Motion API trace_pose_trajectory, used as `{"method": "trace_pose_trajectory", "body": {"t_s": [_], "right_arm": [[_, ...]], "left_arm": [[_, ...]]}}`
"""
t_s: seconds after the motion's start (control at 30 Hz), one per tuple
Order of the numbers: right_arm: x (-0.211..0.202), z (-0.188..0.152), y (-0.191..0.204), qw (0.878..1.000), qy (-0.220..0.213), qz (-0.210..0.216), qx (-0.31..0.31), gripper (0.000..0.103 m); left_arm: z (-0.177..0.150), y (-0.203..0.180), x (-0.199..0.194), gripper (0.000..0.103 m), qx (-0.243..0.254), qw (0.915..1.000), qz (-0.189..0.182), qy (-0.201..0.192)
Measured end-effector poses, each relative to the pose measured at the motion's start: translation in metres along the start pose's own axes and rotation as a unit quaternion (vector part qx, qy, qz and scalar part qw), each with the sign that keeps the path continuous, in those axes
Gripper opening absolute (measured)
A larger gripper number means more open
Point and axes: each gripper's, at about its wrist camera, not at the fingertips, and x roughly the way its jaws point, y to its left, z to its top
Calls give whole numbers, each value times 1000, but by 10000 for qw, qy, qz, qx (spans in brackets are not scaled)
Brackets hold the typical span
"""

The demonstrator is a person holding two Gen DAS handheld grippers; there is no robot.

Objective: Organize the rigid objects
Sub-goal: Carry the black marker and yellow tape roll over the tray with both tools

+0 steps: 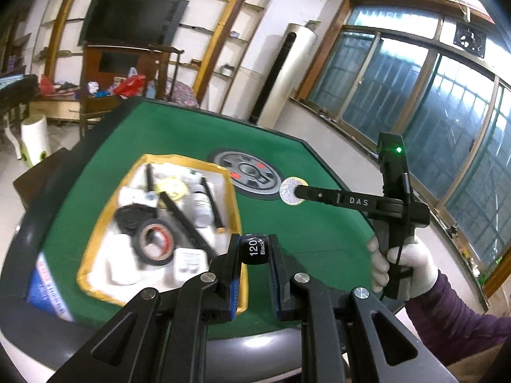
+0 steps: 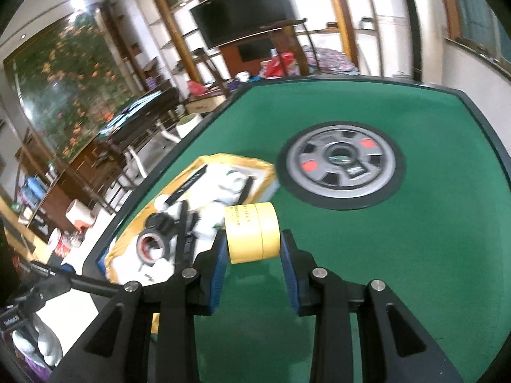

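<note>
Left gripper (image 1: pixel 254 253): fingers (image 1: pixel 231 274) clenched on a small black marker end (image 1: pixel 254 249), printed "120 Black"; the rest of it was hidden between the pads. Right gripper (image 2: pixel 254 242): fingers (image 2: pixel 220 255) grasped a yellow tape roll (image 2: pixel 252 231) by its flat sides, carried above the green tabletop (image 2: pixel 399 239). From the left wrist the same roll (image 1: pixel 292 191) showed face-on at the tip of the right gripper (image 1: pixel 301 191), with a white-gloved hand (image 1: pixel 405 266) on the handle and a purple sleeve cut off at the frame edge.

Just left of both grippers lay a yellow-rimmed tray (image 1: pixel 84 255) with a white lining. In it: a black tape roll (image 1: pixel 155 242), black sticks, white bottles and boxes, most blurred beyond naming. A grey round centre disc (image 2: pixel 340 166) sat in the tabletop, well apart from the tray. A blue-and-white packet (image 1: pixel 48 290) beside the tray was smeared, its print unreadable.
</note>
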Motion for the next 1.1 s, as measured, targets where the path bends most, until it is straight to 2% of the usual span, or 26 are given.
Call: {"method": "trace_pose_trajectory", "body": {"t_s": [0.23, 0.4, 0.53, 0.7, 0.93, 1.1], "right_arm": [[17, -10, 45, 9989, 202, 338, -264, 32], [35, -19, 70, 9969, 408, 526, -419, 32], [50, -25, 85, 9949, 600, 599, -542, 32], [60, -28, 92, 9940, 696, 582, -611, 32], [71, -24, 89, 9944, 727, 285, -715, 32], [93, -17, 87, 9931, 939, 103, -695, 32]], "left_arm": [[-14, 28, -22, 14, -152, 9998, 126, 65], [-22, 53, -17, 14, -394, 9977, 120, 533], [-13, 72, -7, 14, -517, 9937, 166, 979], [-1, 92, 12, 14, -609, 9883, 483, 1314], [21, 98, 41, 15, -546, 9874, 511, 1394], [35, 100, 65, 15, -525, 9864, 560, 1455]]}}
